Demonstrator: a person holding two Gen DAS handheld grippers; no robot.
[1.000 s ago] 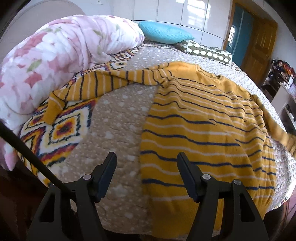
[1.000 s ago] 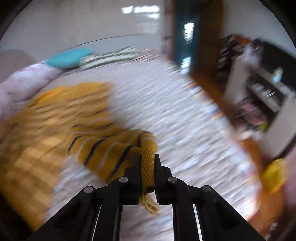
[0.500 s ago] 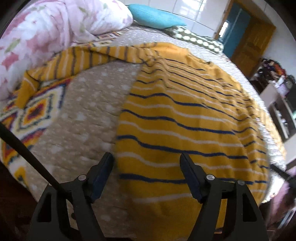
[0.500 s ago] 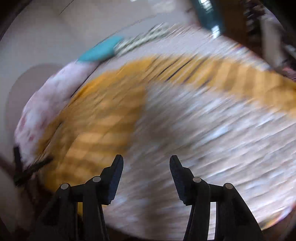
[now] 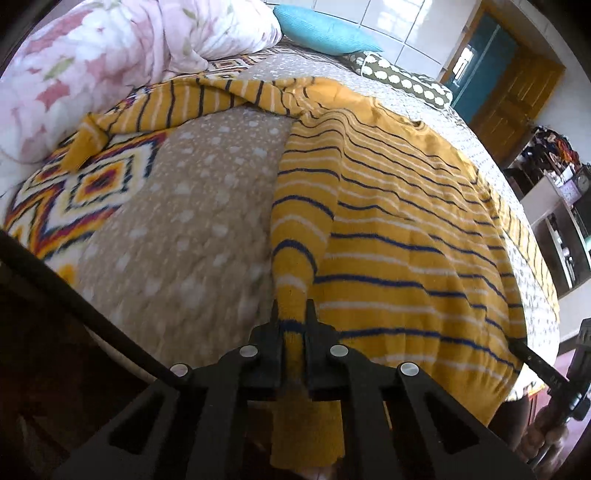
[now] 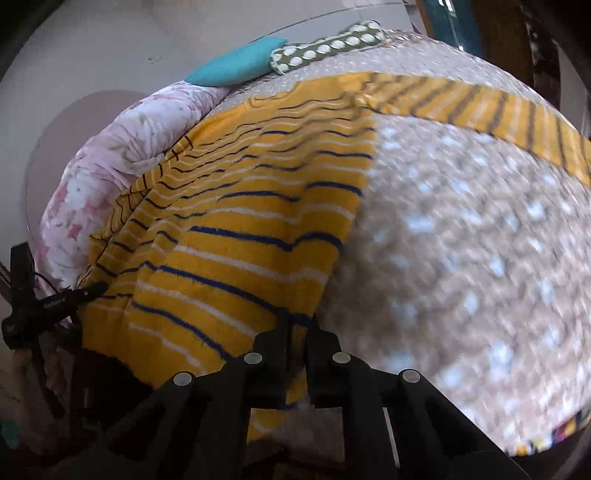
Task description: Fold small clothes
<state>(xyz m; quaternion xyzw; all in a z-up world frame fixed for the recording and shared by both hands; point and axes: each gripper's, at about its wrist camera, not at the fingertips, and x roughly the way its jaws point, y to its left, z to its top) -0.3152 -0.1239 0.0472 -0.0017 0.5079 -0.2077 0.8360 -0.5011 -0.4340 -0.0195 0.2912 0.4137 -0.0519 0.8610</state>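
A yellow sweater (image 5: 406, 221) with navy and white stripes lies flat on the bed, hem toward me. In the left wrist view my left gripper (image 5: 291, 306) is shut on the hem's left corner, and a ridge of fabric is pulled up between the jaws. One sleeve (image 5: 166, 107) stretches out to the left, toward the duvet. In the right wrist view my right gripper (image 6: 297, 317) is shut on the right corner of the sweater (image 6: 240, 221) at the hem. The other sleeve (image 6: 480, 107) lies spread to the right.
A pink floral duvet (image 5: 110, 55) is heaped at the bed's left side. A teal pillow (image 5: 325, 29) and a dotted pillow (image 5: 399, 74) lie at the head. The beige dotted bedspread (image 5: 192, 221) covers the bed. Shelves (image 5: 561, 221) and a wooden door (image 5: 517, 92) stand to the right.
My left gripper came down over the hem's left corner and shut on it. My right gripper let go of the sleeve cuff, swung over to the hem's right corner and shut there.
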